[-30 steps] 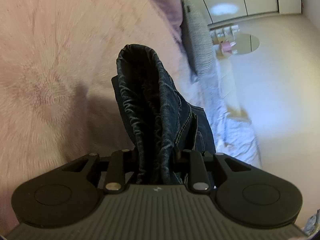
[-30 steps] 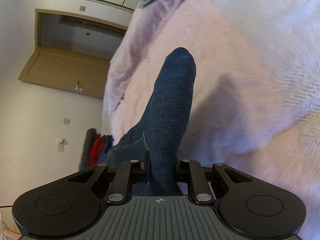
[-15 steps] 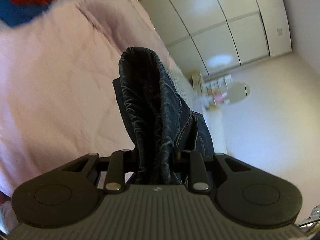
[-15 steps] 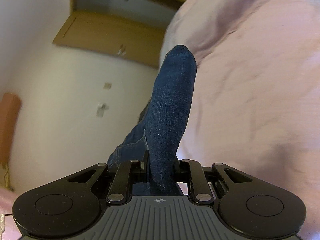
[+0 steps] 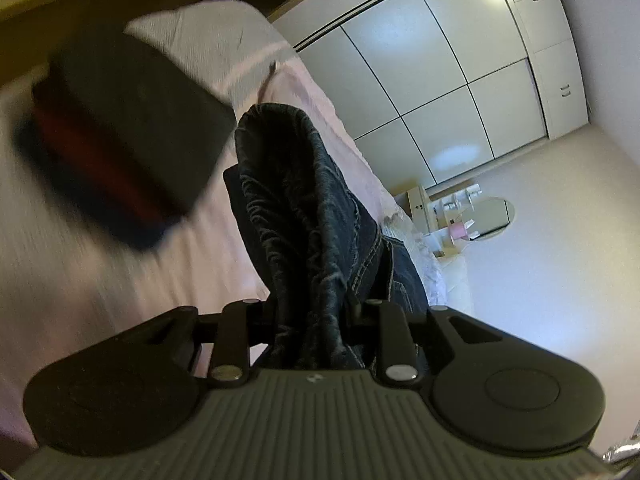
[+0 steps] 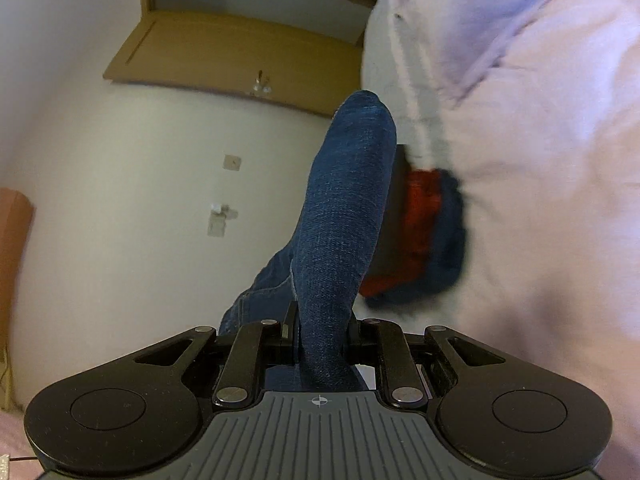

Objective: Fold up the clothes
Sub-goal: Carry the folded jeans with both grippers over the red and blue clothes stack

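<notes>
Both views swing off the fuzzy pink blanket since a second ago; we now see the stack of folded clothes (image 5: 116,136) ahead and more of the room behind. Our grip on the jeans (image 5: 304,216) is unchanged.

Left wrist view, from the left: blurred stack of folded clothes, dark on top with red and blue layers under it, lying on the pink bed (image 5: 80,280). Just right of it, a bunched dark fold of jeans sticks up out of our left tool (image 5: 310,312); that tool is narrow and clamped on the denim, waist seams hanging off to the right. Farther right, white wardrobe doors (image 5: 440,92) and pale floor (image 5: 540,280) with a small round mirror (image 5: 494,216) and a few items near it.

Right wrist view, from the left: pale wall, wooden door (image 6: 240,52) up top. Centre, a smooth blue fold of the jeans (image 6: 344,216) rises from our right tool (image 6: 320,340), narrow and gripping the cloth. Right of it, the same stack (image 6: 424,232), red and blue edges showing, partly hidden behind the denim, sits on the bed (image 6: 540,200).
</notes>
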